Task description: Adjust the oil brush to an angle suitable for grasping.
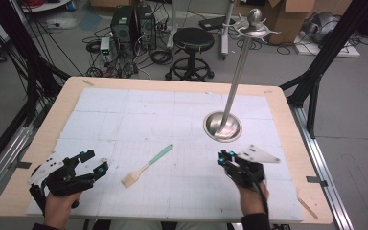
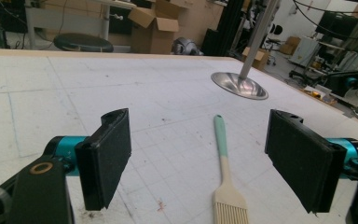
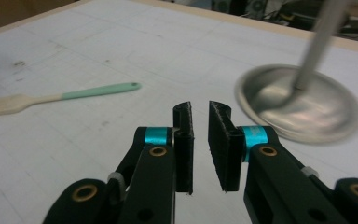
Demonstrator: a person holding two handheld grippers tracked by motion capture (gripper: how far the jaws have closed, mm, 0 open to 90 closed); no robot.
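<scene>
While my left gripper (image 1: pixel 95 162) rests low at the near left of the bench (image 1: pixel 43 134), its jaws stand spread wide with nothing between them. In the left gripper view the same gripper (image 2: pixel 198 154) frames bare white mat (image 2: pixel 121 88), and the brush lies just ahead of the gap, apart from both pads.

Toward the middle lies the pastry brush (image 1: pixel 146 166), flat on the mat, its pale bristles toward me and to the left, its mint-green handle running up and to the right. It sits between my two grippers, touching neither. In the right gripper view the brush (image 3: pixel 60 98) lies well off to the left of my jaws.

Further right stands the metal stand (image 1: pixel 223 125), a round shiny base with a thin pole rising upright to a knobbed top with hooks. It is just beyond my right gripper (image 1: pixel 226 157), near but not touching.

My right gripper (image 3: pixel 199 140) has its jaws drawn nearly together, a narrow slit left between the pads, gripping nothing, and it points at the mat beside the stand's base (image 3: pixel 303 105).
</scene>
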